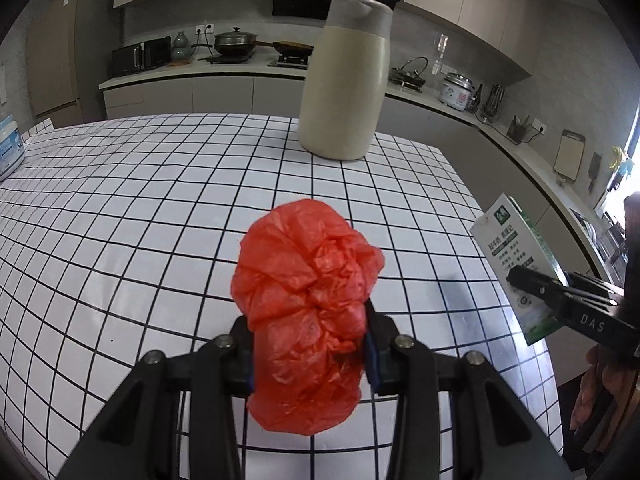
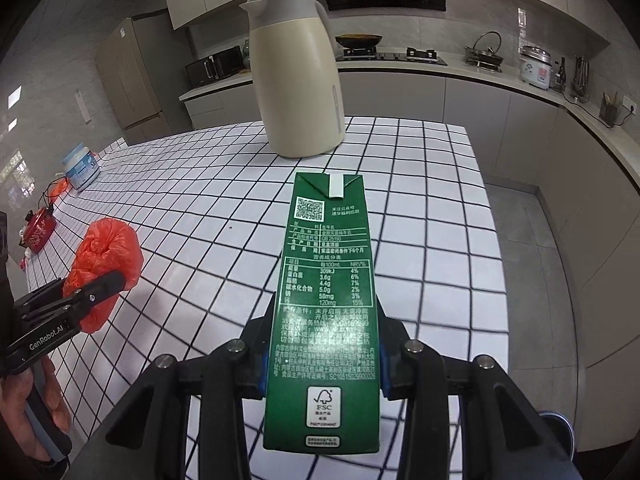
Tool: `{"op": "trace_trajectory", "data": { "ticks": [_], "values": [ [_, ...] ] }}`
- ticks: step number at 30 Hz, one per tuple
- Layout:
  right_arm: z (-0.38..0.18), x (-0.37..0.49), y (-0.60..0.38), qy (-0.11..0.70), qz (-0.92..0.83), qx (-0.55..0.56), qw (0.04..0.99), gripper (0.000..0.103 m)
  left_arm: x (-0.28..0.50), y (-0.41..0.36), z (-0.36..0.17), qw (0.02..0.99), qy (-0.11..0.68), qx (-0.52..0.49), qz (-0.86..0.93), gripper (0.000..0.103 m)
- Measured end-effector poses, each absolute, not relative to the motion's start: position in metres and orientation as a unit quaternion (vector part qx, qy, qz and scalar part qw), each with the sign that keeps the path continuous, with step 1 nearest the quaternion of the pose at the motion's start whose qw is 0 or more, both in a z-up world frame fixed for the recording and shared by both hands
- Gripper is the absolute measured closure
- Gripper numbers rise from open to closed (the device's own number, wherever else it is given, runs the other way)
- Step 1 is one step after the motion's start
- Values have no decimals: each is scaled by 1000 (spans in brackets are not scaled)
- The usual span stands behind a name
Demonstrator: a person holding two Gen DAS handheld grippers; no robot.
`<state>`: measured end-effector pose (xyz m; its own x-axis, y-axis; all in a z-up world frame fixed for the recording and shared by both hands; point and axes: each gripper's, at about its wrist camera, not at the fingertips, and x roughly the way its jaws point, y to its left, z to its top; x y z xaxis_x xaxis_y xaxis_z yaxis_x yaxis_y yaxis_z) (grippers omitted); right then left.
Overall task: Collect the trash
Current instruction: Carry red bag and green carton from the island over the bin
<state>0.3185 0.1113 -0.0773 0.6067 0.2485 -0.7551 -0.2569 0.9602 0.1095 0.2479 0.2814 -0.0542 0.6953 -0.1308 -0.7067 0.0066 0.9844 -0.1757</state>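
One crumpled red bag (image 1: 308, 312), one green carton (image 2: 326, 304), one cream jug (image 1: 344, 80), one white tub (image 2: 82, 170), one red kettle (image 2: 38, 230).

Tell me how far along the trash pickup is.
Partway. Done: both pieces are picked up. In hand: the left gripper is shut on the red plastic bag, the right gripper on the green carton, above the checked table. Left: dropping them off; no bin is in view.
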Motion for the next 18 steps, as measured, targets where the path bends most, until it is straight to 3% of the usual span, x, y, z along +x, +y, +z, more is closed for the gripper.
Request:
{"op": "trace_trajectory", "data": {
  "ticks": [18],
  "values": [
    [-69,269,31,414,85,21,906,62,241,194,-52,914,389,-53,-103,63]
  ]
}}
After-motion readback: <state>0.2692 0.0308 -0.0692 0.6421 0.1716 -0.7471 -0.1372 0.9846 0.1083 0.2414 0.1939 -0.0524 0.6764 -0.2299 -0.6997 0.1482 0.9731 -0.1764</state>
